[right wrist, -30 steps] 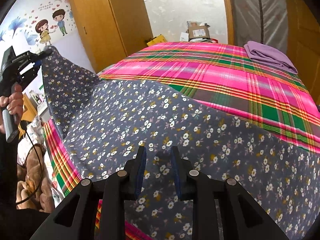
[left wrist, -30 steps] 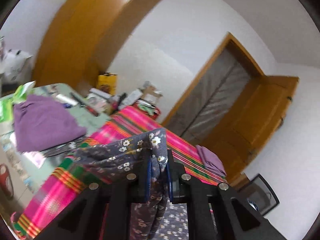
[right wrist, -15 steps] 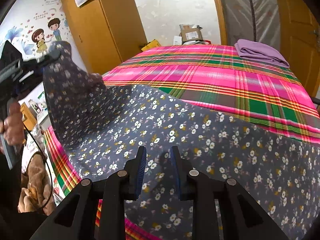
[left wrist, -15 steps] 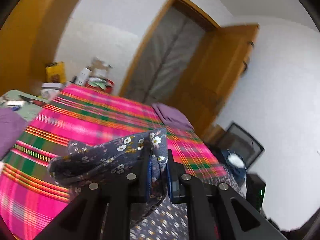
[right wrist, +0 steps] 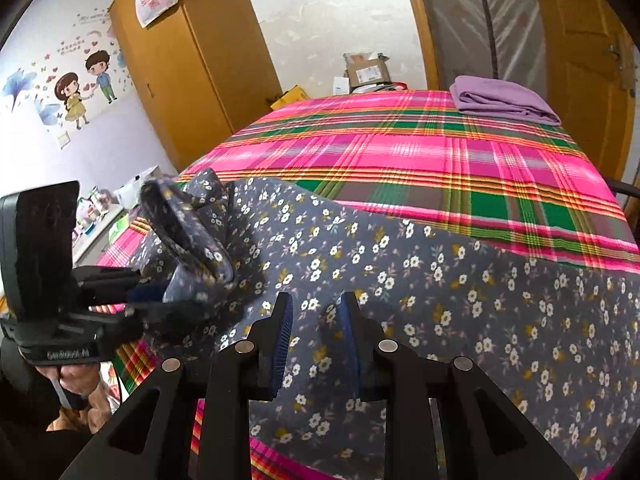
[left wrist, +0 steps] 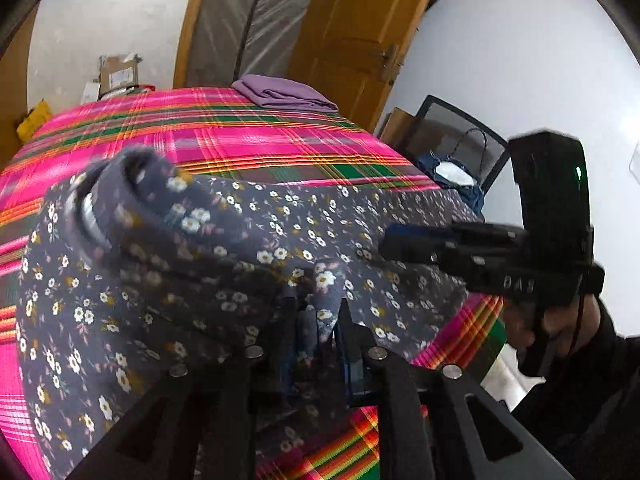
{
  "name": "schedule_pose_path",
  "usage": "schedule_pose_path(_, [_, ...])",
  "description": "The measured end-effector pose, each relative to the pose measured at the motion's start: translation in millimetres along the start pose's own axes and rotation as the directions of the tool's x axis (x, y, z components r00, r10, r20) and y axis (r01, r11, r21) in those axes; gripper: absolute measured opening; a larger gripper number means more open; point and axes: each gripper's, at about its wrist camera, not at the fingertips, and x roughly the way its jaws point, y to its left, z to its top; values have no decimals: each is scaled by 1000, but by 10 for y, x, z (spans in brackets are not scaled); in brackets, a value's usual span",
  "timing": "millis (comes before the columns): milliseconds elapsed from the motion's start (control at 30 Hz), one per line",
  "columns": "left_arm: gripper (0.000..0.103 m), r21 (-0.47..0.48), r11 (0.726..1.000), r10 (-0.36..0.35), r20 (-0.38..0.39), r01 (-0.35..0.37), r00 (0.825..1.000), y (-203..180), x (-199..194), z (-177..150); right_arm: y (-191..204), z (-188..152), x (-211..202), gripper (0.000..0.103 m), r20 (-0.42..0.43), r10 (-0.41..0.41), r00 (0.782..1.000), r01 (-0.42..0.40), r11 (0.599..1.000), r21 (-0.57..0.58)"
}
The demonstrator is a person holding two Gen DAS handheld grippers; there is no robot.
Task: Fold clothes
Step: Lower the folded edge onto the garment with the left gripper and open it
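Observation:
A grey floral garment (left wrist: 280, 220) (right wrist: 440, 280) lies spread over the near half of a pink plaid bed (left wrist: 240, 140) (right wrist: 400, 152). One corner is folded over towards the middle in a loose roll. My left gripper (left wrist: 318, 328) (right wrist: 160, 296) is low over the garment, its jaws opening with a strip of the fabric still hanging loosely between them. My right gripper (right wrist: 316, 320) (left wrist: 388, 240) stands open just above the flat garment near its front edge, holding nothing.
A folded purple cloth (left wrist: 280, 94) (right wrist: 500, 98) sits at the bed's far corner. A wooden wardrobe (right wrist: 192, 60) stands on the left, a door (left wrist: 352, 40) behind the bed, a black chair with a bag (left wrist: 452, 148) on the right. A person's hands (left wrist: 560, 320) (right wrist: 80, 384) hold the grippers.
My left gripper swung from high on the left across and down onto the garment, carrying the corner over, and its jaws have widened. The right gripper barely moved.

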Motion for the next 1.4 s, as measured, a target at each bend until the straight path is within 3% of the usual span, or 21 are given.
schedule_pose_path(300, [23,-16,999,36,50,-35,998,-24,-316,-36,124,169,14,26,22,49,999,-48,998,-39])
schedule_pose_path(500, [30,98,987,124,10,-125,992,-198,-256,-138,316,280,91,25,18,100,995,-98,991,-96])
schedule_pose_path(667, [30,113,992,52,49,-57,997,-242,-357,-107,365,273,100,25,15,104,994,-102,989,-104])
schedule_pose_path(767, [30,69,996,42,113,-50,993,-129,-543,-95,338,270,77,25,21,98,995,-95,991,-93])
schedule_pose_path(867, [31,-21,995,101,181,-99,978,93,-729,-73,334,260,56,26,27,104,994,-101,991,-91])
schedule_pose_path(967, [34,-187,965,222,206,-184,953,456,-855,-75,355,246,46,26,27,120,992,-117,988,-101])
schedule_pose_path(1033, [34,-263,941,267,187,-214,945,649,-868,-94,359,232,45,26,24,128,991,-125,987,-104])
schedule_pose_path(1233, [35,-374,904,271,123,-208,955,1024,-718,-124,304,182,58,26,19,130,991,-127,988,-84])
schedule_pose_path(1400, [34,-371,913,231,126,-170,965,1086,-584,-10,224,137,59,26,15,120,993,-119,991,-57])
